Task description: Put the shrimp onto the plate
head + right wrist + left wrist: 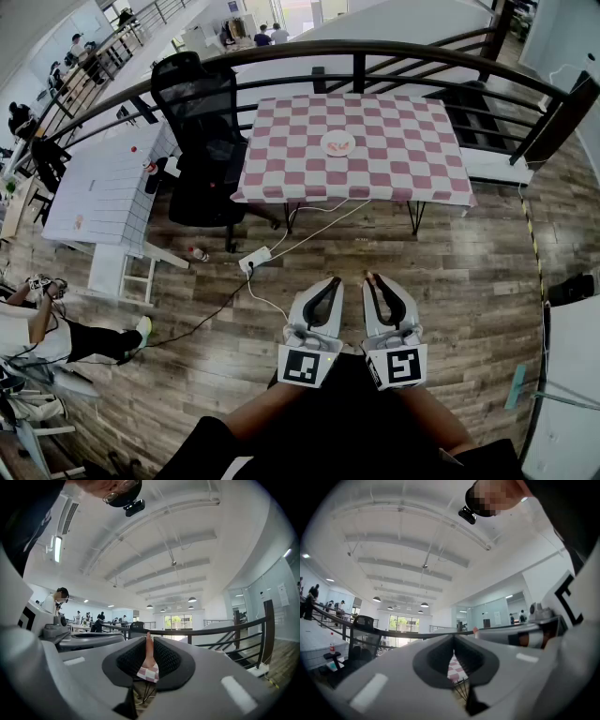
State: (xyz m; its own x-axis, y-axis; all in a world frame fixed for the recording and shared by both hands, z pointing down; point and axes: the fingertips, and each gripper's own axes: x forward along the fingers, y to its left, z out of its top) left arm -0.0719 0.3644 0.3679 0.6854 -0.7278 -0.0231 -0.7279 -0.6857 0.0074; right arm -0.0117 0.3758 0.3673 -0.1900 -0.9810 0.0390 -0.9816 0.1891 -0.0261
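Shrimp (148,649) pinched in right claw (373,277) — plate (325,143) (on table (403,131)) well ahead.

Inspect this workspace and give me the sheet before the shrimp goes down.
Surface: checkered table, well ahead across the floor.
Job's things: plate mid-table, reddish marks on it, too small to tell; shrimp pinched in right tool.
Clutter: nothing seen on the table.
Grippers: left tool shut, empty; right tool shut on shrimp.
Cables: power strip on floor, cords running to table and leftward.
Surroundings: black chair left of table, railing behind, person at lower left.
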